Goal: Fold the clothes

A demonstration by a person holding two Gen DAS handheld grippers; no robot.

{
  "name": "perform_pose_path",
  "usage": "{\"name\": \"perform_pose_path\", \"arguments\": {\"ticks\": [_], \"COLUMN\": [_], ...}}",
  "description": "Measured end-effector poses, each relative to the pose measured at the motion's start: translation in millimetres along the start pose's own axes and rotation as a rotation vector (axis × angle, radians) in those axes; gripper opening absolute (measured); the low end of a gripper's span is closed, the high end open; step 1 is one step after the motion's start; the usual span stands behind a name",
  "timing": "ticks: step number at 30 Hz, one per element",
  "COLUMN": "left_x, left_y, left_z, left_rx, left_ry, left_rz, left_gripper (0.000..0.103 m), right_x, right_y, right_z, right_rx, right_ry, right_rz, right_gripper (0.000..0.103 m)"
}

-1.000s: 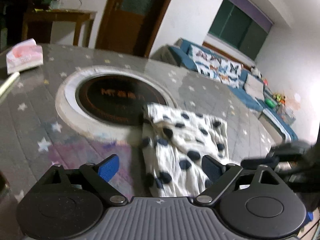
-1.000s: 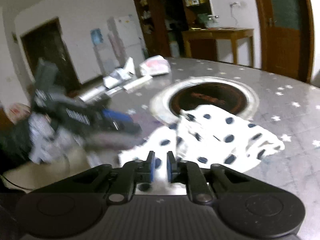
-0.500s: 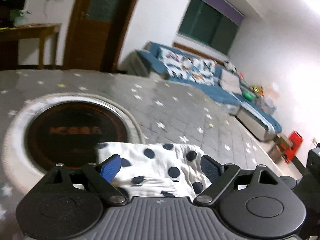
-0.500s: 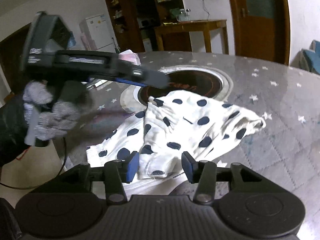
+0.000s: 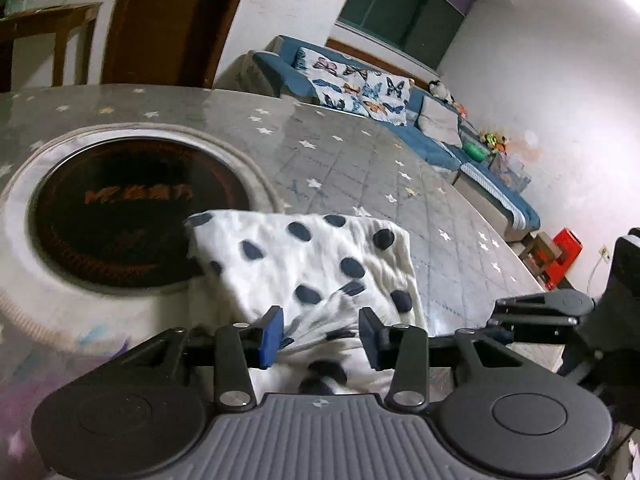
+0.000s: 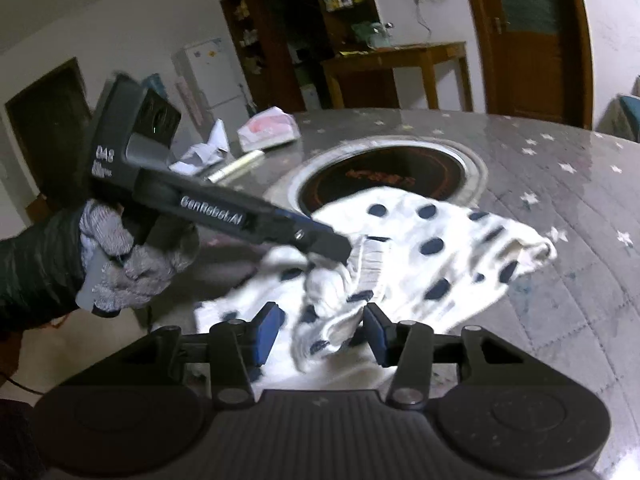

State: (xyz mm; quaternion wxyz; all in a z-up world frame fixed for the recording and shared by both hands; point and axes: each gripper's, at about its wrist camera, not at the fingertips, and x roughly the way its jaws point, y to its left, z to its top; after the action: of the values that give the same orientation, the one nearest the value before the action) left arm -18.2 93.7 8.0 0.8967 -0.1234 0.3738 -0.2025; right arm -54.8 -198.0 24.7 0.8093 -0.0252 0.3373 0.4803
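A white garment with dark blue dots lies crumpled on the grey star-patterned table, partly over the round dark burner inset. My left gripper is open, its blue pads on either side of a raised fold at the garment's near edge. In the right wrist view the same garment spreads ahead. My right gripper is open with bunched cloth between its pads. The left gripper reaches in from the left, its tips at the cloth's bunched middle.
A pink tissue pack, crumpled paper and a pale stick lie at the table's far side. A wooden side table and doors stand behind. A blue sofa runs along the wall. The table edge is close on the right.
My right gripper went from shut to open. My left gripper's jaws narrowed and it moved down onto the garment's near edge. The garment has been bunched up in the middle.
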Motion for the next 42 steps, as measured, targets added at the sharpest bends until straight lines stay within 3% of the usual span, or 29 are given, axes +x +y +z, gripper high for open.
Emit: {"name": "perform_pose_path", "arguments": {"ticks": [5, 11, 17, 21, 27, 31, 32, 35, 37, 38, 40, 41, 42], "left_x": [-35.3, -52.6, -51.5, -66.2, -67.5, -57.7, -56.7, -53.8, -52.0, -51.2, -51.4, -54.7, -57.9], "left_y": [14.0, 18.2, 13.1, 14.5, 0.3, -6.1, -5.0, -0.4, 2.9, 4.3, 5.3, 4.1, 2.9], "left_z": [-18.3, -29.6, -35.7, -39.0, -43.6, -46.5, -46.4, -46.9, -48.7, -49.3, -48.7, -47.3, -45.8], "left_rx": [-0.033, -0.038, -0.02, -0.041, 0.05, 0.081, 0.069, 0.026, -0.004, -0.019, -0.043, -0.046, -0.048], "left_ry": [-0.036, -0.075, -0.073, -0.126, -0.139, -0.109, -0.105, -0.076, -0.052, -0.043, -0.04, -0.047, -0.054], "left_rz": [0.037, 0.061, 0.073, 0.085, 0.122, 0.111, 0.108, 0.091, 0.061, 0.048, 0.031, 0.026, 0.022], "left_gripper": [0.043, 0.048, 0.058, 0.075, 0.079, 0.077, 0.077, 0.058, 0.036, 0.032, 0.012, 0.011, 0.004], "right_x": [-2.5, 5.1, 19.2, 22.2, 29.3, 23.8, 22.0, 17.2, 14.9, 13.7, 11.4, 9.3, 6.7], "right_y": [17.3, 31.2, 47.4, 56.6, 59.0, 59.0, 58.7, 57.4, 57.0, 57.5, 59.4, 60.5, 61.8], "right_z": [4.7, 7.1, 3.4, -2.1, -8.4, -8.3, -7.7, -5.2, -2.8, -1.6, 1.1, 2.8, 4.8], "right_rx": [-0.054, -0.106, -0.187, -0.263, -0.311, -0.317, -0.319, -0.319, -0.315, -0.315, -0.32, -0.324, -0.329], "right_ry": [0.004, 0.027, 0.066, 0.084, 0.106, 0.096, 0.094, 0.088, 0.084, 0.082, 0.076, 0.071, 0.065], "right_rz": [0.07, 0.046, -0.003, -0.066, -0.116, -0.12, -0.121, -0.122, -0.12, -0.118, -0.113, -0.112, -0.11], "right_gripper": [0.048, 0.048, 0.047, 0.045, 0.025, 0.019, 0.019, 0.018, 0.018, 0.018, 0.017, 0.017, 0.017]}}
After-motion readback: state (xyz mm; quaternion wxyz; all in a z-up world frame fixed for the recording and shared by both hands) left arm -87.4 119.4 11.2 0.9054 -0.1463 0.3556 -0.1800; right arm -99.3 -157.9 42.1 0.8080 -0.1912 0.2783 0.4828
